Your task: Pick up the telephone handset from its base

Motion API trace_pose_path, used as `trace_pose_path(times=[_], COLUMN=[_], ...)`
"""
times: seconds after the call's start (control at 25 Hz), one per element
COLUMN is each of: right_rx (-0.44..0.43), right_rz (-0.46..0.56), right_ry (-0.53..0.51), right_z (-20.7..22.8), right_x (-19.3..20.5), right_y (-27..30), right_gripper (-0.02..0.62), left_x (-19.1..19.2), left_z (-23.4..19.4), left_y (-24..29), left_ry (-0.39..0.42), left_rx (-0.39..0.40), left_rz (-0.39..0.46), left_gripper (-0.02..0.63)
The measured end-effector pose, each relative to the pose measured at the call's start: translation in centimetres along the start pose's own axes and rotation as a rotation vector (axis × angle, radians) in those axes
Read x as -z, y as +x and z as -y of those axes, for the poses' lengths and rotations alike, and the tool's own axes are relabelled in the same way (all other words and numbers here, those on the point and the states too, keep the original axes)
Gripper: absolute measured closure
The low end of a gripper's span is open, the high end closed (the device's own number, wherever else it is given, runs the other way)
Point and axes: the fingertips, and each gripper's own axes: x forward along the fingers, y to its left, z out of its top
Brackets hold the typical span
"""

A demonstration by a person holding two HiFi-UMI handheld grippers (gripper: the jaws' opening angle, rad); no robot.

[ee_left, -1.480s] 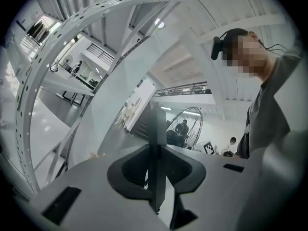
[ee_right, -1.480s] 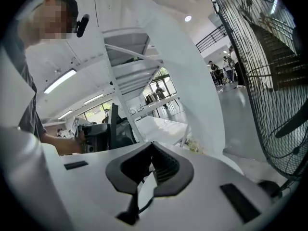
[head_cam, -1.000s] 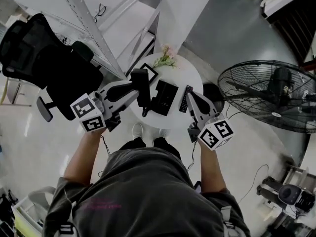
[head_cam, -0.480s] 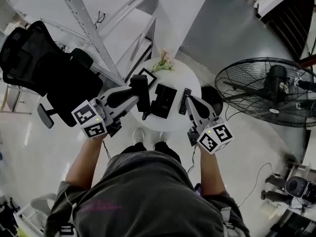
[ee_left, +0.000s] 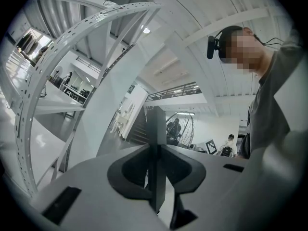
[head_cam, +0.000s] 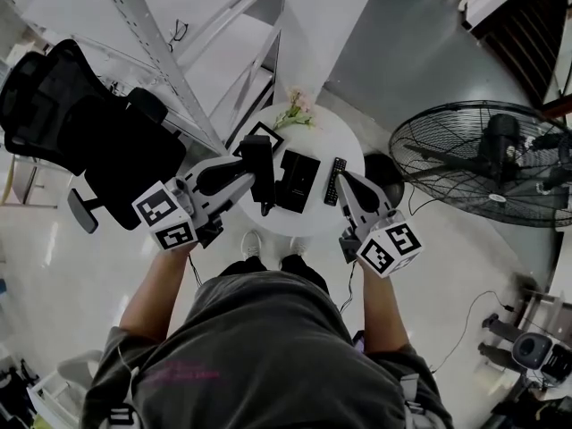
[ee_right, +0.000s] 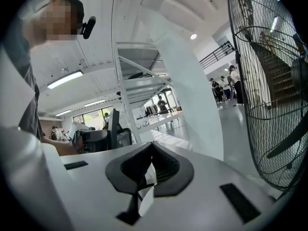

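Observation:
A black telephone handset [head_cam: 257, 153] is off its base, held edge-on over the left part of the round white table [head_cam: 349, 146]. My left gripper [head_cam: 253, 172] is shut on the handset [ee_left: 156, 143], which stands upright between the jaws in the left gripper view. The black phone base [head_cam: 298, 179] sits on the table just right of the handset, apart from it. My right gripper [head_cam: 342, 179] hovers at the table's right edge near a black remote control [head_cam: 334, 180]. In the right gripper view its pads [ee_right: 166, 166] meet with nothing between them.
Pink flowers [head_cam: 299, 107] and a black picture frame [head_cam: 264, 134] stand at the table's far side. A black office chair [head_cam: 80, 123] is to the left, a large floor fan [head_cam: 487, 172] to the right, and a white metal frame [head_cam: 152, 43] behind.

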Motion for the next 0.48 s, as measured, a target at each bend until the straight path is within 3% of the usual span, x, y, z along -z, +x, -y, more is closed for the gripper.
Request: trace_pose_path(times=[0.48], right_rx=[-0.013], right_rz=[-0.015], right_ry=[-0.005], right_z=[0.26], right_x=[0.29], right_y=[0.21], right_gripper=[0.575], left_x=[0.34], left_z=[-0.09], left_y=[0.35], left_ry=[-0.009], left_rx=[-0.005], left_rz=[-0.005], left_gripper=[0.523])
